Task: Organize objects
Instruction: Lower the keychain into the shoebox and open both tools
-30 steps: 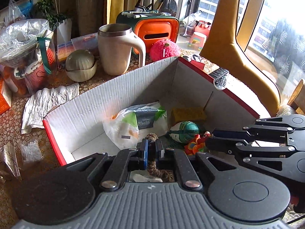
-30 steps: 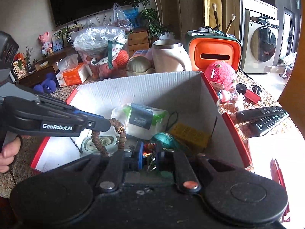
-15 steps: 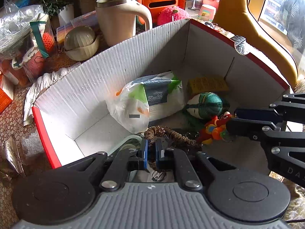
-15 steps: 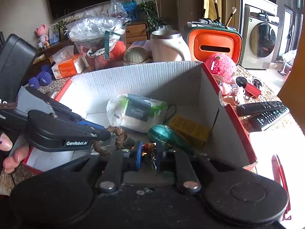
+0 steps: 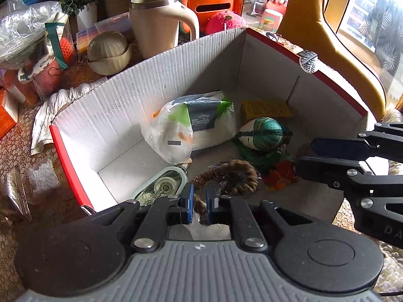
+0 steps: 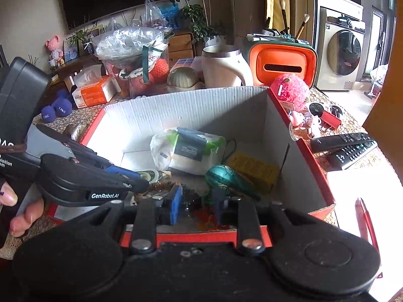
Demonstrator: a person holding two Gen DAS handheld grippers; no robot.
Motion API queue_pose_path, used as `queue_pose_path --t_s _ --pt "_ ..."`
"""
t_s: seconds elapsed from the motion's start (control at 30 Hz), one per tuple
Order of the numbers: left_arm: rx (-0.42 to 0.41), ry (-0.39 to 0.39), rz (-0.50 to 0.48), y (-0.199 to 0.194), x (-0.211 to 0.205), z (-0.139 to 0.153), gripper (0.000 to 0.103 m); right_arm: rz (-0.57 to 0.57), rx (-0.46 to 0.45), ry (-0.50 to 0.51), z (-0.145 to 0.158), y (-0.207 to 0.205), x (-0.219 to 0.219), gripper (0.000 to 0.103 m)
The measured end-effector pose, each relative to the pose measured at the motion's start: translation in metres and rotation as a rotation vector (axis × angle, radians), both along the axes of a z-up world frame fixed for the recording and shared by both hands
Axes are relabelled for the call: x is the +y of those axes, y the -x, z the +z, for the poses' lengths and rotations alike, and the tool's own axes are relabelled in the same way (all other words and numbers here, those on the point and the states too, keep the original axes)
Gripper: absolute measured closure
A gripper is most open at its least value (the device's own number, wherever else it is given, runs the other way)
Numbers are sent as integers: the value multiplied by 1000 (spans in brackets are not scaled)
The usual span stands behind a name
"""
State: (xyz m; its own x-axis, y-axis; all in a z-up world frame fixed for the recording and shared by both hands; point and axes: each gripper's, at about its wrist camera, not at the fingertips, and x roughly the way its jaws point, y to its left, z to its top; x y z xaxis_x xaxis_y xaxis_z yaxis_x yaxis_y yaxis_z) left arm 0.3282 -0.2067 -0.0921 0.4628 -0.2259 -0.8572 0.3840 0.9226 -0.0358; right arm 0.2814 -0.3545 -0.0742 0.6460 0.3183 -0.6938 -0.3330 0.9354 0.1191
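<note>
Grip: left gripper (image 5: 199, 202) pinching braided rope ring (image 5: 231, 176), low over cardboard box (image 5: 252, 58) floor so it settles | right gripper (image 6: 196, 205) spread, orange trinket (image 5: 280, 177) dropped below its tips.

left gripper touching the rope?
Touching. Left wrist view: left gripper is closed on the brown rope, a strand pinched between both blue pads.

Box floor: bare at lower left, crowded at centre and right

The cardboard box (image 5: 131, 93) has bare floor at frame left; the white plastic bag (image 5: 191, 128), green yarn ball (image 5: 264, 132), yellow packet (image 5: 264, 108) and tape dispenser (image 5: 161, 185) block the centre and right.
</note>
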Motion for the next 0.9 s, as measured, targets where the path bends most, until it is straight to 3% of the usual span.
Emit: queue_pose_path --t_s 0.07,0.33,0.57,0.67,0.8,0.9 --pt "-8 5 3 4 2 4 94 -1 -14 -3 4 5 2 66" --pt "-40 58 0 24 16 25 93 0 -37 3 22 21 7 63" --pt "-93 116 -3 52 38 49 87 -7 -80 5 40 42 18 53" --pt "-121 136 11 63 50 60 75 -8 -96 4 48 50 24 51" --pt "-177 142 33 79 67 75 46 5 -115 6 59 61 35 43" --pt "-212 142 43 90 82 83 40 16 -133 8 66 69 44 36"
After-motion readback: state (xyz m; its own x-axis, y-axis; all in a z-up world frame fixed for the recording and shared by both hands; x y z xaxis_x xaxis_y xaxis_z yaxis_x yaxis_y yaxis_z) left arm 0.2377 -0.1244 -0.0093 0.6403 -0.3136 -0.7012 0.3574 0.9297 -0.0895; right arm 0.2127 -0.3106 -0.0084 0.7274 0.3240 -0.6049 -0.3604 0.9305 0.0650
